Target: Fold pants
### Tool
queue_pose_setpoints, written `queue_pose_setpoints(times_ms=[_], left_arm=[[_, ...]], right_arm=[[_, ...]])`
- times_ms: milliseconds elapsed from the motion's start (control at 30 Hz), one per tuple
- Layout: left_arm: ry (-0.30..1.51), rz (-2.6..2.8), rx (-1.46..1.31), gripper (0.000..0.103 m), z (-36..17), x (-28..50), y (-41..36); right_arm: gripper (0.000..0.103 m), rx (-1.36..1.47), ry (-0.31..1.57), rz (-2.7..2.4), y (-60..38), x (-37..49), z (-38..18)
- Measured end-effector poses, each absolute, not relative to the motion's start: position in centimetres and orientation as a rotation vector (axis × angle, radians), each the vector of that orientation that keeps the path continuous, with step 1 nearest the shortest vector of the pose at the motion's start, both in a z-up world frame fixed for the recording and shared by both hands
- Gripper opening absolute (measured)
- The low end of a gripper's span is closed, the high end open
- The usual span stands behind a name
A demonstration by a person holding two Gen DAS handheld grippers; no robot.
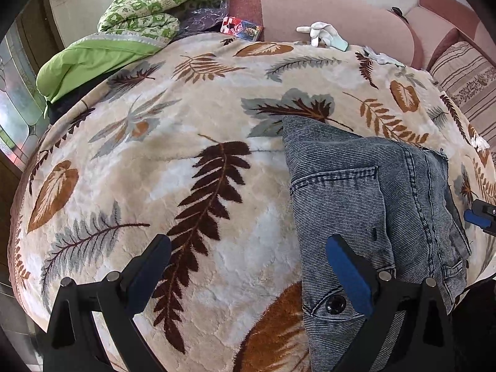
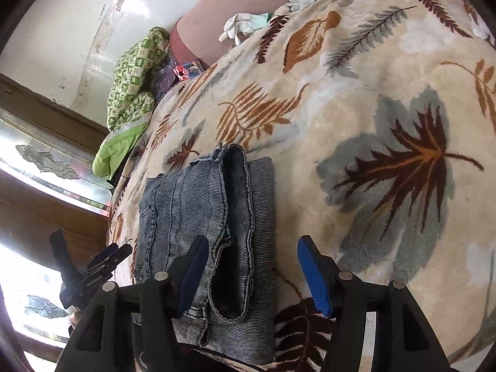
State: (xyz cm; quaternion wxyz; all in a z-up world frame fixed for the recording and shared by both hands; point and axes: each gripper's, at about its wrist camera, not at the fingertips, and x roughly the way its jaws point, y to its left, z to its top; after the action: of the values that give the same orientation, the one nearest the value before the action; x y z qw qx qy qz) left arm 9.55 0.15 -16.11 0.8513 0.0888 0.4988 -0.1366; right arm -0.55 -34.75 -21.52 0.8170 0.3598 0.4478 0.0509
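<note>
Both grippers, left gripper (image 1: pixel 248 266) and right gripper (image 2: pixel 252 266), hang released with nothing clasped, apparently because the pants (image 2: pixel 207 217) already lie folded compactly on the leaf-patterned blanket (image 2: pixel 372 93)

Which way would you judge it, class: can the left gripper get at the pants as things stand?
Probably yes. The left gripper is open, and the folded pants lie right beside it on the blanket, partly under one finger, with nothing lying between.
</note>
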Motion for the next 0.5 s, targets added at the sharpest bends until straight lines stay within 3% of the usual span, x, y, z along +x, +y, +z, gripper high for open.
queue_pose_setpoints(times_ms=[500], left_arm=[[1.17, -0.561, 0.101, 0.1, -19.4, 11.3, -2.0]], right_arm=[[0.072, 0.867, 1.026, 0.222, -34.1, 1.5, -24.3]])
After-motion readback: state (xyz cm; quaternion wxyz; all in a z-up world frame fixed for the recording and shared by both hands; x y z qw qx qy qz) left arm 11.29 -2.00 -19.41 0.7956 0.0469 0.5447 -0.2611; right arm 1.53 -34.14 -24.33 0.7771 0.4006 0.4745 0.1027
